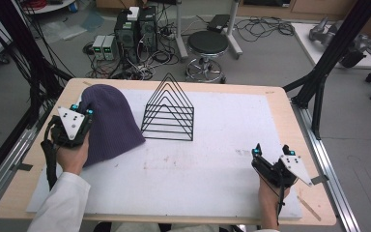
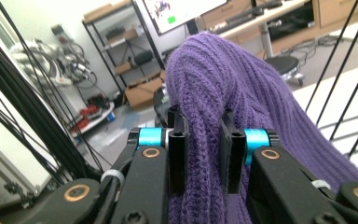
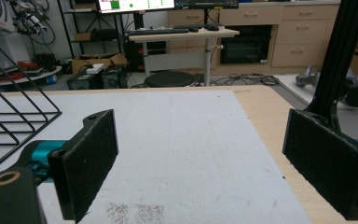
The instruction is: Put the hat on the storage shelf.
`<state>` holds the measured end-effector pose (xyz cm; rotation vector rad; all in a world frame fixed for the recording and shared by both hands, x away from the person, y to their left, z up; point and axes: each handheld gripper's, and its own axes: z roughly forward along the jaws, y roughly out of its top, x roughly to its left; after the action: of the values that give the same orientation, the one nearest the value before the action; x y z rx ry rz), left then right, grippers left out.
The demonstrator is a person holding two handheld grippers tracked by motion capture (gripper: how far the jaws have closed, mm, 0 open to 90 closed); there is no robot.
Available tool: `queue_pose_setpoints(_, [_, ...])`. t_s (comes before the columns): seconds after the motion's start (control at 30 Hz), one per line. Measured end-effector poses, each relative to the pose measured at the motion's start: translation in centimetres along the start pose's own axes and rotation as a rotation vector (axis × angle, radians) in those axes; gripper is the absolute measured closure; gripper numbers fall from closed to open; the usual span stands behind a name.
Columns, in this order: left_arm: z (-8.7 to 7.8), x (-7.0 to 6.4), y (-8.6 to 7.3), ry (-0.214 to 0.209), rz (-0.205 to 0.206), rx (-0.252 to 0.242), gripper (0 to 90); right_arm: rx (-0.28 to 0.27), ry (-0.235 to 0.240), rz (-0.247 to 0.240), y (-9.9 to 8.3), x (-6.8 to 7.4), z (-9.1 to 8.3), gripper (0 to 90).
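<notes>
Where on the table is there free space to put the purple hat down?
The widest bare patch of the white mat lies in front of the wire rack, between the purple hat and the right gripper, which is open. Right of the rack is bare too. The left side is crowded: the left gripper pinches the hat close beside the rack.

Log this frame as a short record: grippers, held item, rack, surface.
left gripper: shut on a fold of the hat
hat: purple knit, at the table's left, lifted into a peak
right gripper: open, nothing between the jaws, low over the mat
rack: black wire, triangular, upright beside the hat
mat: white, covers most of the table
</notes>
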<state>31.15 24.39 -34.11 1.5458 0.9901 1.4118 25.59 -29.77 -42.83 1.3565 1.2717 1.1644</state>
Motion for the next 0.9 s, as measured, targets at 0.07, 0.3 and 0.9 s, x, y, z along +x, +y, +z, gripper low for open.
queue_pose_setpoints(0.07, [0.0,0.0,0.4,-0.004,0.000,-0.021,77.2,-0.001,0.000,0.003,0.0,0.0,0.0,9.6])
queue_pose_setpoints(0.3, [0.0,-0.2,2.3,-0.006,-0.010,-0.091,76.9,0.003,0.000,0.007,0.0,0.0,0.0,9.7])
queue_pose_setpoints(0.9, [-0.2,0.0,8.8,-0.033,-0.061,-0.284,76.7,-0.014,0.022,0.014,0.0,0.0,0.0,9.6])
